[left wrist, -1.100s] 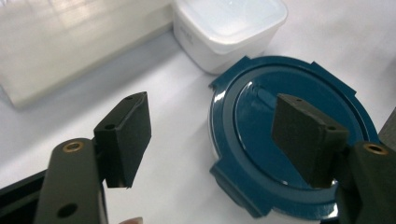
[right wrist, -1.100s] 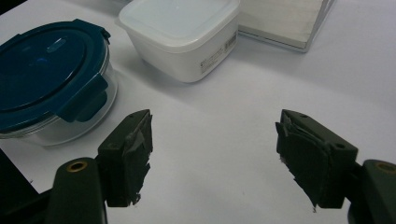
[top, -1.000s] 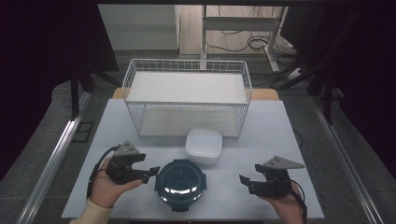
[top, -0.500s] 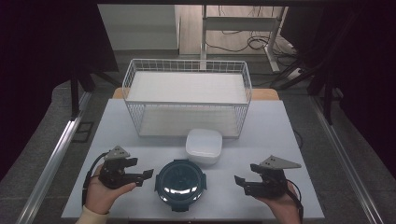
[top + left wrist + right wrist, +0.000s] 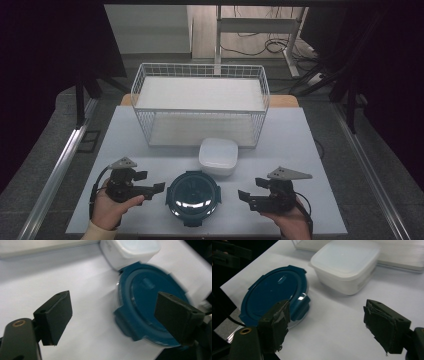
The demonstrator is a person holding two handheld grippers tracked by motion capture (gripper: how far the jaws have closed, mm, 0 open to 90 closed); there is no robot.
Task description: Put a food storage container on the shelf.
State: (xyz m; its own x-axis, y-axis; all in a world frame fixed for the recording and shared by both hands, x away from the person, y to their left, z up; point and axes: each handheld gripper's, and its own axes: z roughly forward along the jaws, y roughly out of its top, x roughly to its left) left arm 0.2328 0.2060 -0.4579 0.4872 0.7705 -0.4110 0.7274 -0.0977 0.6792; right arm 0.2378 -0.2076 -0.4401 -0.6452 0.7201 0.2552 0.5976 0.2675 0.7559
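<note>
A round container with a dark blue clip lid (image 5: 192, 192) (image 5: 150, 307) (image 5: 274, 295) sits near the table's front edge. Just behind it, to the right, stands a white square lidded container (image 5: 218, 156) (image 5: 130, 250) (image 5: 348, 265). My left gripper (image 5: 156, 188) (image 5: 113, 307) is open just left of the blue container and points at it; its far jaw overlaps the lid in the left gripper view. My right gripper (image 5: 245, 196) (image 5: 329, 320) is open to the right of the container, a short gap away, with nothing between its jaws.
A white wire basket (image 5: 200, 100) with a white floor stands at the back of the white table (image 5: 300, 145), right behind the white container. Beyond the table lie a dark floor, cables and metal legs.
My right gripper has drifted a little left toward the blue container. The left gripper dipped slightly toward the front edge and has stayed there. Both containers are unmoved.
</note>
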